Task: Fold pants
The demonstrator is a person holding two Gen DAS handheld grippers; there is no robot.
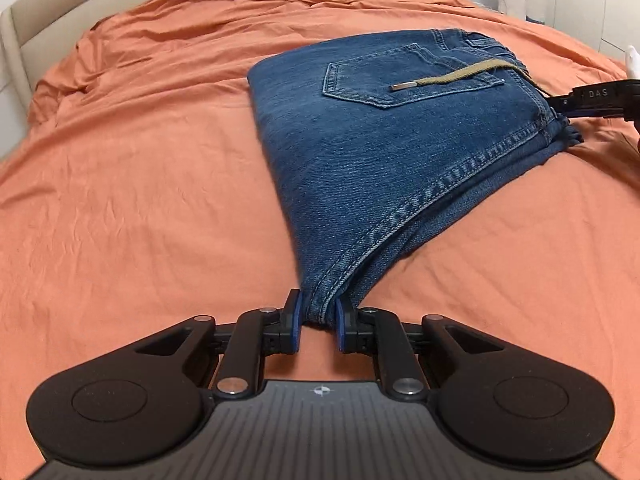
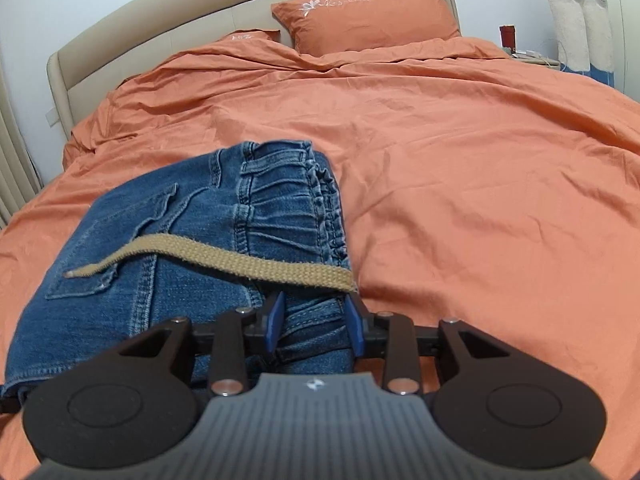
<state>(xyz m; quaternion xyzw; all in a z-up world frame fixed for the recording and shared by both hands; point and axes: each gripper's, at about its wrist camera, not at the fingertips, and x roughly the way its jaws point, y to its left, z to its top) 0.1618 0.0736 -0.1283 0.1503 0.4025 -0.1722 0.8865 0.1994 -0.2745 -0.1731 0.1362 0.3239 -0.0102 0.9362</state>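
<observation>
**Jeans folded on the orange bed, a gripper at each end**

Left wrist view: folded blue jeans [image 1: 360,136] lie on the orange duvet [image 1: 140,200], their long axis running from the near centre up and away to the right. The back pocket [image 1: 400,76] faces up, with a tan drawstring [image 1: 452,78] lying across it. The near corner narrows into the left gripper [image 1: 319,322], whose blue pads are nearly closed and pinch the seamed denim edge. At the far right end, the right gripper [image 1: 560,102] meets the other edge of the jeans.

Right wrist view: the jeans [image 2: 160,280] sit at lower left, the gathered waistband [image 2: 288,200] toward the pillows [image 2: 368,16] and beige headboard [image 2: 200,12]. The right gripper [image 2: 315,320] stands partly open with a thick fold of denim between its pads, which press both sides. The drawstring [image 2: 240,260] crosses just beyond the fingertips.
</observation>
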